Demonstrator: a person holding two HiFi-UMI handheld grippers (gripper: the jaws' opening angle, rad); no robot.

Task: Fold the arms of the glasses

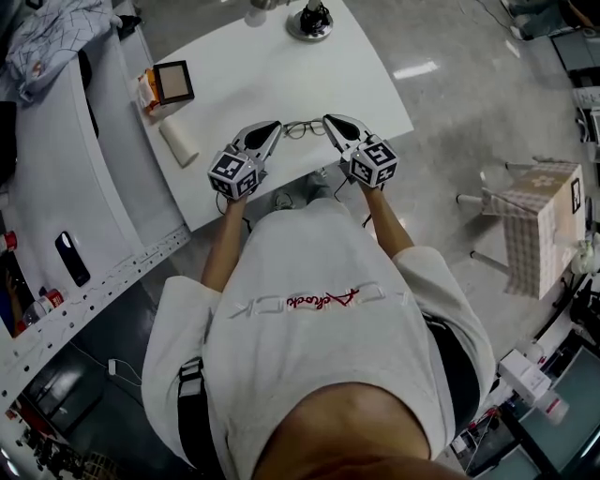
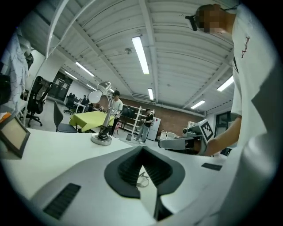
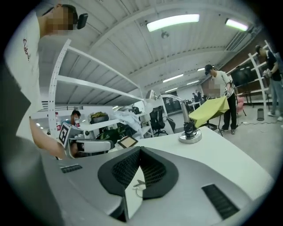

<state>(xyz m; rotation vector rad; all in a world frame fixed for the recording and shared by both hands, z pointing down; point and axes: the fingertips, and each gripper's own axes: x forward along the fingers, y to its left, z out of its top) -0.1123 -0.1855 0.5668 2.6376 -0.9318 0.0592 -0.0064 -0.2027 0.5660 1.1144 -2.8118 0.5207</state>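
Observation:
Thin-rimmed glasses (image 1: 303,128) lie on the white table (image 1: 244,75) near its front edge, between my two grippers. My left gripper (image 1: 277,126) points at their left end and my right gripper (image 1: 328,121) at their right end, both very close; touching cannot be told. In the left gripper view the fingertips (image 2: 142,149) meet, and the glasses (image 2: 142,178) show through the gap below them. The right gripper view is alike: the right gripper (image 3: 140,150) has its tips together, with part of the glasses (image 3: 139,183) seen beneath. The glasses' arms are mostly hidden.
A lamp base (image 1: 310,21) stands at the table's far edge. A framed panel (image 1: 173,82) and a white roll (image 1: 178,142) lie at the left side. A phone (image 1: 72,259) rests on the side counter. A covered box (image 1: 539,225) stands on the floor at right.

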